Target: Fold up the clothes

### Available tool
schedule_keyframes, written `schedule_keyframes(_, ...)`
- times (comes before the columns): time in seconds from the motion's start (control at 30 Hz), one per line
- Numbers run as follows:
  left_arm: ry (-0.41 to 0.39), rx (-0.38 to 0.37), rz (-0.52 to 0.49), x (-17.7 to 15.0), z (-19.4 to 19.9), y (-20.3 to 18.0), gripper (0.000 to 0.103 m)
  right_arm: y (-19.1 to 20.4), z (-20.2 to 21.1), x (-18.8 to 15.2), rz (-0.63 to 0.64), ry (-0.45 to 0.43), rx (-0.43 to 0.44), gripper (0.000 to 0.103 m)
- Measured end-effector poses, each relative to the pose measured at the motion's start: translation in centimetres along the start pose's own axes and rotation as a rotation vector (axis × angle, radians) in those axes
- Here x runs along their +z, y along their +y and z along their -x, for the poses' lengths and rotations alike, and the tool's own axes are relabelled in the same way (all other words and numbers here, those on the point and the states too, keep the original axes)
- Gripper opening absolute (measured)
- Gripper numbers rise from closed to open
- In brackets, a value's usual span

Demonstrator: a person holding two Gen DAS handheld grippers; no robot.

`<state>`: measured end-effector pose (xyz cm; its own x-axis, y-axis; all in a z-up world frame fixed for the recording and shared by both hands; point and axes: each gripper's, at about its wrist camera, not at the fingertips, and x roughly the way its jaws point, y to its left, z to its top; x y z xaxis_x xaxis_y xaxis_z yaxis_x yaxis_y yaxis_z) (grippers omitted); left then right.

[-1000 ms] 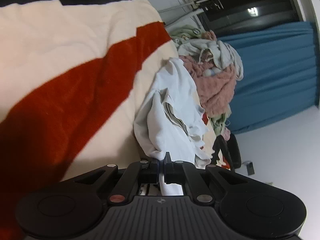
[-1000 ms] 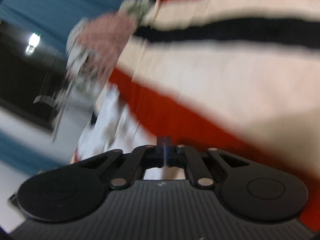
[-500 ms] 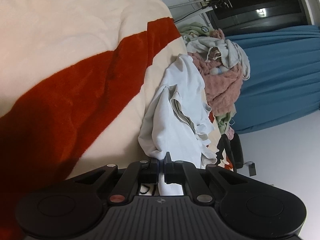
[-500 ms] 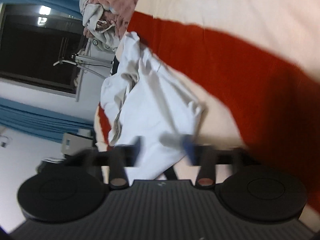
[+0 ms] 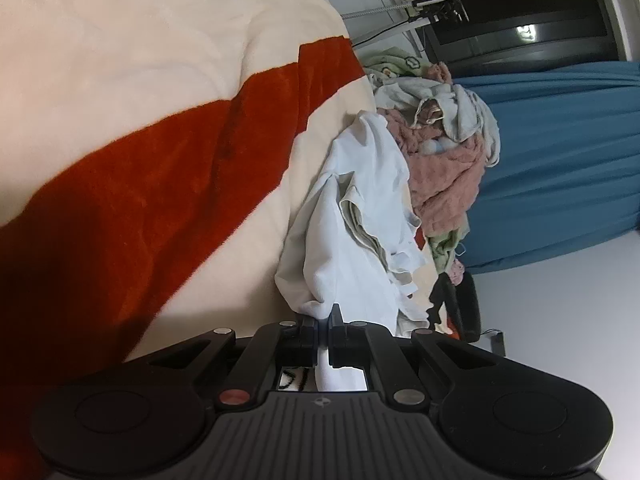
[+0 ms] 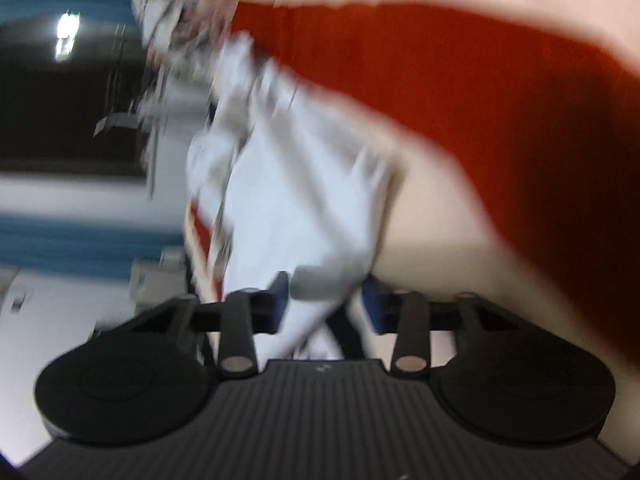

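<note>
A pale white garment (image 5: pixel 352 232) lies crumpled on a cream, red and black striped blanket (image 5: pixel 160 160). My left gripper (image 5: pixel 323 320) is shut on one edge of this garment, and cloth runs between its fingers. The right wrist view is blurred by motion. In it my right gripper (image 6: pixel 326 292) is open, with its fingers on either side of a corner of the same white garment (image 6: pixel 288 200). The cloth sits between the jaws, not pinched.
A heap of other clothes (image 5: pixel 444 152), pink, grey and green, lies beyond the white garment. A blue curtain (image 5: pixel 560 160) and a dark window (image 5: pixel 520 12) stand behind it. A metal rack (image 5: pixel 408 4) is at the far end.
My right gripper has opened and swung onto the white garment, closing in on its corner. My left gripper keeps its hold and has shifted slightly.
</note>
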<state>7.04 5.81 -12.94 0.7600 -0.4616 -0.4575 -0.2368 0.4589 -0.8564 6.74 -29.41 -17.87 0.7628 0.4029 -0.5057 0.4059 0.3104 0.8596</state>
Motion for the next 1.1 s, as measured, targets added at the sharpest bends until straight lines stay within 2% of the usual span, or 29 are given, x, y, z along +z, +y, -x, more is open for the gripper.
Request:
schedule_keyframes(0.07,-0.002,-0.004,-0.001,0.0,0.0,-0.1,0.004,-0.1,0.4,1.0,-0.002,-0.089,-0.024,0.036)
schedule_keyframes(0.1,-0.003,-0.007,0.000,0.0,0.0,-0.2,0.004,0.0,0.6,1.3,0.001,-0.123,-0.028,0.028)
schedule_keyframes(0.17,-0.013,-0.022,-0.009,0.0,0.2,-0.6,0.004,0.4,0.9,1.6,0.021,-0.147,-0.010,0.012)
schedule_keyframes(0.27,-0.049,-0.048,-0.082,-0.1,1.3,-1.9,0.004,1.5,1.8,1.3,0.075,-0.142,0.040,0.008)
schedule_keyframes(0.33,-0.063,-0.067,-0.132,-0.2,2.4,-2.9,0.004,2.3,2.8,0.9,0.113,-0.145,0.076,0.007)
schedule_keyframes(0.47,-0.145,-0.090,-0.144,-1.2,6.2,-3.7,0.003,3.5,6.2,0.5,0.170,-0.174,0.154,0.007)
schedule_keyframes(0.6,-0.188,-0.123,-0.142,-3.1,10.1,-3.4,0.003,4.2,9.7,-1.3,0.230,-0.213,0.211,0.006)
schedule_keyframes(0.8,-0.195,-0.125,-0.152,-6.3,15.0,-2.4,0.003,2.3,14.5,-5.7,0.280,-0.248,0.219,0.006)
schedule_keyframes(0.93,-0.216,-0.099,-0.144,-8.7,18.1,-1.5,0.003,1.1,17.8,-8.2,0.318,-0.252,0.208,0.006)
schedule_keyframes(1.03,-0.229,-0.087,-0.144,-9.7,19.5,-1.1,0.003,0.7,19.9,-9.6,0.352,-0.260,0.201,0.006)
schedule_keyframes(1.1,-0.225,-0.091,-0.148,-9.2,19.2,-1.6,0.003,0.9,20.5,-10.0,0.376,-0.278,0.187,0.006)
